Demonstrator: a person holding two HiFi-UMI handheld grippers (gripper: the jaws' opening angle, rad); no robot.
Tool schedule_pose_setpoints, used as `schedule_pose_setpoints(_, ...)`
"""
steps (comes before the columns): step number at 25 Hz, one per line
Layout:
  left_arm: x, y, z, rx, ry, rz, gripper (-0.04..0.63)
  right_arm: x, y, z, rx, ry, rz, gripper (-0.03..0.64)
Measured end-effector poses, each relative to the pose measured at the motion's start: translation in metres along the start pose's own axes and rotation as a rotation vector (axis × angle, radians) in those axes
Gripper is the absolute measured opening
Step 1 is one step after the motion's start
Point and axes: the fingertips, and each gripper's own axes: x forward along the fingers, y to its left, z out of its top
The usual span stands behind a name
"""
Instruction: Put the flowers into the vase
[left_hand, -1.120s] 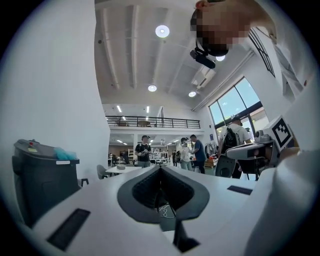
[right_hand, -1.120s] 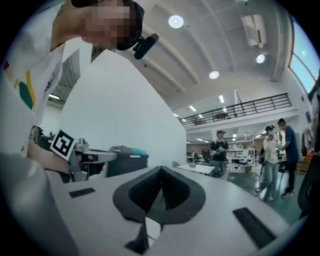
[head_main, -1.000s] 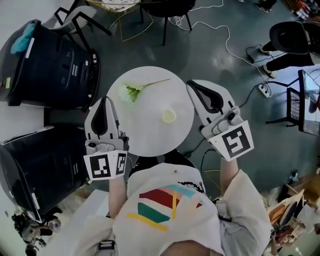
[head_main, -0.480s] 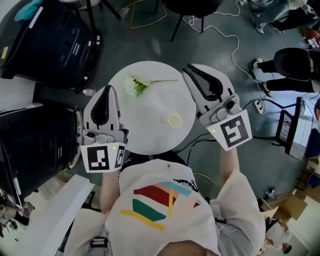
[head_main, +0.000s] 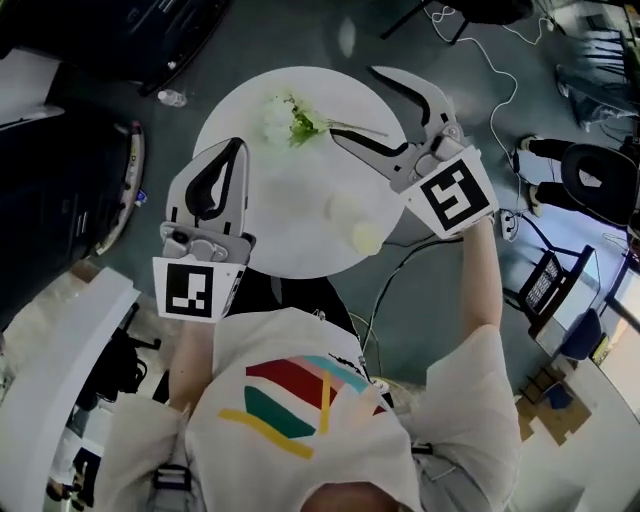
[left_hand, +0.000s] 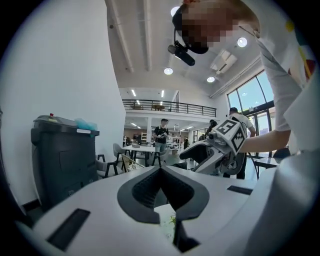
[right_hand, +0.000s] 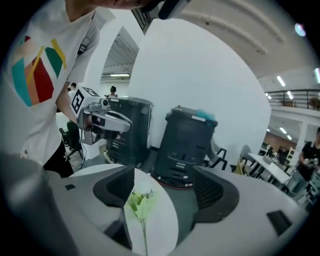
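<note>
**Centre the stem before I close**

My right gripper (head_main: 352, 102) hangs over the far side of the round desk (head_main: 260, 250). Its jaws are opening, wide apart, and grip nothing. The flower (head_main: 296, 121) lies flat on the desk with its pale green head toward my left, and its thin stem runs right, passing between the two jaws. In the right gripper view the head sits close beside the left-hand jaw rather than centred, and the stem trails back toward the camera. The vase (head_main: 366, 238) stands near the desk's edge on my right, well apart from the flower. My left gripper (head_main: 236, 148) waits over the desk's left side, jaws together and empty.

The step in hand, as I judge it, is the pick. I want to shift sideways until the stem sits midway between the pads. I would take it on the stem below the head, since the blossom would likely crush. Because the stem lies flat, the jaw tips must come right down to the desk or they will close above it. A thin stem can swivel in the grip, so I would close squarely across it and then lift gently.
</note>
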Motion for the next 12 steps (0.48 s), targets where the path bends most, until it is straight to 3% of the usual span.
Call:
schedule_pose_setpoints(2, 0.004, 0.001, -0.018, 0.007, 0.007, -0.007, 0.006, 0.029, 0.013, -0.029, -0.020, 0.074, 0.081, 0.361)
schedule_pose_setpoints(5, 0.014, -0.001, -0.040, -0.001, 0.009, -0.021, 0.006, 0.067, 0.035, -0.073, -0.131, 0.187, 0.175, 0.365)
schedule_pose_setpoints(8, 0.020, -0.001, -0.059, -0.028, 0.020, -0.032, 0.006, 0.098, 0.059, -0.103, -0.072, 0.236, 0.271, 0.368)
schedule_pose_setpoints(12, 0.020, 0.003, -0.076, -0.076, 0.012, -0.036, 0.006, 0.120, 0.077, -0.140, -0.017, 0.344, 0.375, 0.442)
